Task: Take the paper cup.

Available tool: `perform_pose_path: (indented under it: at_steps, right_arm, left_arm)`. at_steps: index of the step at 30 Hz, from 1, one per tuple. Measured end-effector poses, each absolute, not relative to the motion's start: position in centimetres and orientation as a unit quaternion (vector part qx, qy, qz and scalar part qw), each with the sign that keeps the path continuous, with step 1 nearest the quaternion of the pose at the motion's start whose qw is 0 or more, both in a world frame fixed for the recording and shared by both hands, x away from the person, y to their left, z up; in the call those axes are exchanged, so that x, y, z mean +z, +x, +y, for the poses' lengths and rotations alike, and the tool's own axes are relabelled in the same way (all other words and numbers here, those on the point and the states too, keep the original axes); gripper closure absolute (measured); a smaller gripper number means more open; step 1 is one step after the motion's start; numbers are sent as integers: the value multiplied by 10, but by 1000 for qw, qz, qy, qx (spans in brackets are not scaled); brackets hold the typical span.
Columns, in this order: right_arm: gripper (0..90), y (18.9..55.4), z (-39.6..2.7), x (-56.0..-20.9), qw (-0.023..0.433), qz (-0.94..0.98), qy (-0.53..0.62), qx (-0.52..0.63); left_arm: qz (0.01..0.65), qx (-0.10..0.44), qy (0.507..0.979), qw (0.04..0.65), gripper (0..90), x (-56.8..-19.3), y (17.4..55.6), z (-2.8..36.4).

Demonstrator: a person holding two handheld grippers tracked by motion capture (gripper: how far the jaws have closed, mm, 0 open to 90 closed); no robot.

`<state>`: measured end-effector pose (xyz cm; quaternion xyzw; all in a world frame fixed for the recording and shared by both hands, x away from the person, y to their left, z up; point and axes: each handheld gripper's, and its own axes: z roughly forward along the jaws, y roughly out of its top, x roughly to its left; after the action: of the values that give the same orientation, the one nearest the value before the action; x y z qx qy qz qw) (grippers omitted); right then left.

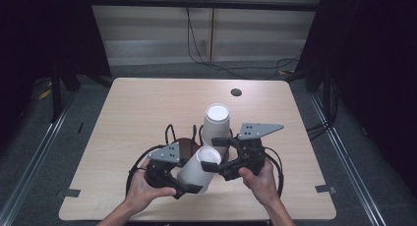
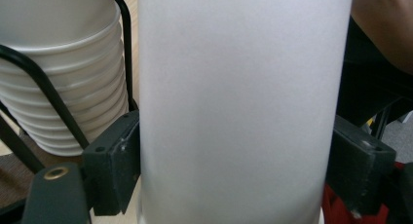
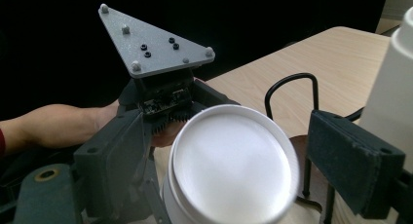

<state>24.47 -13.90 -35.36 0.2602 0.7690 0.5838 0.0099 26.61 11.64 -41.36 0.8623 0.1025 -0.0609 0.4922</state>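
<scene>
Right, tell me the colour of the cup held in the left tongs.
White, plain, no pattern. The cup shows best in the left gripper view, clamped between the left tongs.

No legible text or labels.

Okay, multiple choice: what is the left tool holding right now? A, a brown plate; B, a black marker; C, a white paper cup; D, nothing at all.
C: in the left gripper view the jaws of the left tool press both sides of the white cup, which in the high view lies tilted between the hands.
</scene>
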Motion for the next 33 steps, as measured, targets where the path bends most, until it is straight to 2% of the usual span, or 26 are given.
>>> perform_pose_path:
  at_steps: [19, 26, 33]
  right_arm:
    - [146, 245, -146, -354, 10, 802, 238, 547]
    - [146, 247, -140, -362, -19, 841, 229, 491]
    - [146, 249, -130, -371, -25, 866, 225, 445]
  left_arm:
    - [105, -54, 886, 449, 184, -405, 274, 129]
    - [95, -51, 902, 418, 186, -406, 277, 131]
    - [74, -50, 917, 388, 186, -402, 272, 129]
